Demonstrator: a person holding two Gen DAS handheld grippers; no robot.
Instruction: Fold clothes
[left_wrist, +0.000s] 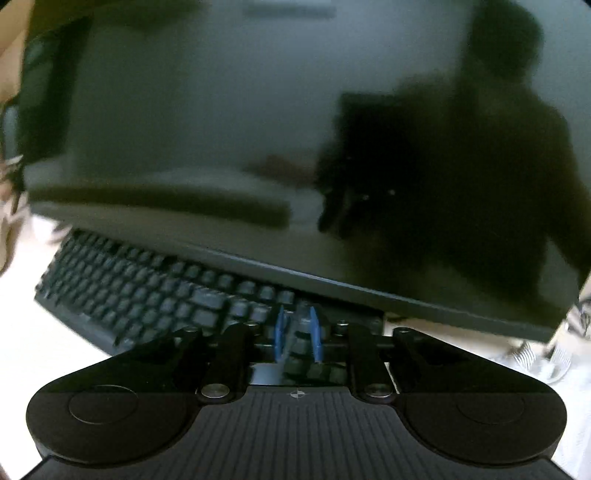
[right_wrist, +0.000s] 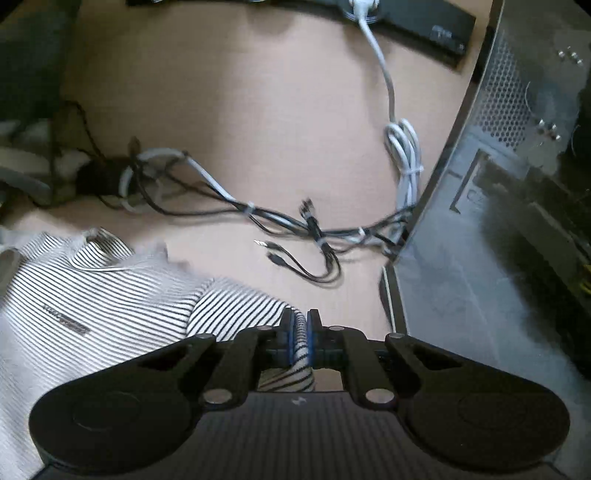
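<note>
A black-and-white striped shirt (right_wrist: 92, 295) lies at the lower left of the right wrist view, collar away from me. My right gripper (right_wrist: 300, 339) is shut on the shirt's striped sleeve end, which bunches between the blue pads. In the left wrist view, my left gripper (left_wrist: 297, 334) has its blue pads a narrow gap apart with nothing clearly between them; it points at a black keyboard (left_wrist: 147, 295) and a dark monitor (left_wrist: 258, 129). A bit of striped cloth (left_wrist: 535, 354) shows at the right edge there.
A tangle of black and white cables (right_wrist: 295, 221) lies on the beige table beyond the shirt. An open metal computer case (right_wrist: 498, 203) stands at the right. A black device (right_wrist: 424, 26) sits at the far edge.
</note>
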